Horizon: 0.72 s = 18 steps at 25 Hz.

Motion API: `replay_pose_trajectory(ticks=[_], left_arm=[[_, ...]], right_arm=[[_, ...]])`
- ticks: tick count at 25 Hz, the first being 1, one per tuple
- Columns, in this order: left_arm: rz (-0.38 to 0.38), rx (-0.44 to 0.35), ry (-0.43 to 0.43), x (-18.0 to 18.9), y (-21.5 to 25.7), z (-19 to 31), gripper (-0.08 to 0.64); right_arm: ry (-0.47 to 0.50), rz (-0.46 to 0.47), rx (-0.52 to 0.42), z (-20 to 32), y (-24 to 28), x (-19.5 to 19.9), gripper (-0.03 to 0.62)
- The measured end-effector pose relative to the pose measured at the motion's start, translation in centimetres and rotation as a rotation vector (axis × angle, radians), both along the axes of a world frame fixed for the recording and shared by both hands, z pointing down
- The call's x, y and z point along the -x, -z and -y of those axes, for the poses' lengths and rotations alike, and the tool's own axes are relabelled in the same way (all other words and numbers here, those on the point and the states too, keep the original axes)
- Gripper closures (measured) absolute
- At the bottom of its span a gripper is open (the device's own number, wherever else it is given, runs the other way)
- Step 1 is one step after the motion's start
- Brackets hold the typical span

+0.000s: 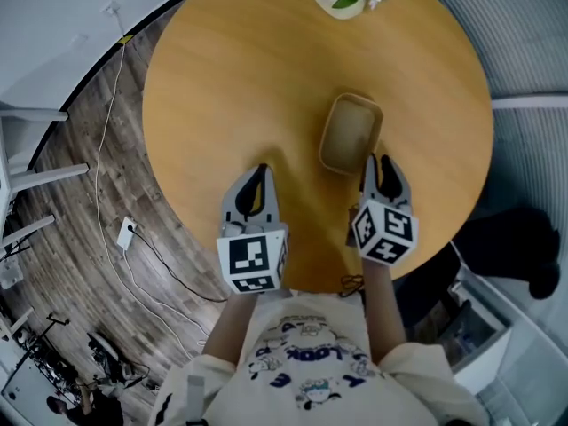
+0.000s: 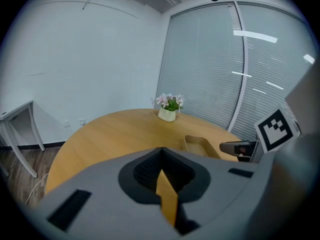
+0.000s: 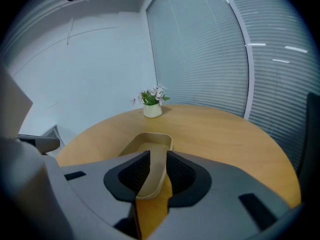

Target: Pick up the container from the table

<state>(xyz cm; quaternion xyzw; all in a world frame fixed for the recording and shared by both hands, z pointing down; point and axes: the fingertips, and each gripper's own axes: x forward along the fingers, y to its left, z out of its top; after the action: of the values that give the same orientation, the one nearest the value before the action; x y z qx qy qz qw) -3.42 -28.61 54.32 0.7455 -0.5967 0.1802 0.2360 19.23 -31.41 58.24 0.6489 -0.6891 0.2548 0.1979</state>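
Beige container (image 3: 150, 151) seemingly in right jaws

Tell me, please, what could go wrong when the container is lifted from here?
1. The right gripper pinches only one thin wall at the container's near end, so it may tilt or slip out when lifted.
2. The left gripper is shut and apart from it, so nothing would steady a swing.
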Motion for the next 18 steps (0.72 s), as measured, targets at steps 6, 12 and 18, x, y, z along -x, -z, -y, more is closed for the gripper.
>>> replay_pose_trajectory(ticks=[6, 12, 18], left_arm=[[0.002, 0.044, -0.001, -0.8, -2.2, 0.8, 0.558], [0.005, 0.089, 0.004, -1.0, -4.3, 0.9, 0.558], [0.007, 0.114, 0.001, -1.0, -5.1, 0.8, 0.558]], right_arm=[[-0.029, -0.006, 0.072, 0.6, -3.1, -0.8, 0.509], [-0.051, 0.011, 0.119, 0.9, -5.3, -1.1, 0.511], [-0.057, 0.027, 0.148, 1.1, -6.3, -0.8, 0.519]])
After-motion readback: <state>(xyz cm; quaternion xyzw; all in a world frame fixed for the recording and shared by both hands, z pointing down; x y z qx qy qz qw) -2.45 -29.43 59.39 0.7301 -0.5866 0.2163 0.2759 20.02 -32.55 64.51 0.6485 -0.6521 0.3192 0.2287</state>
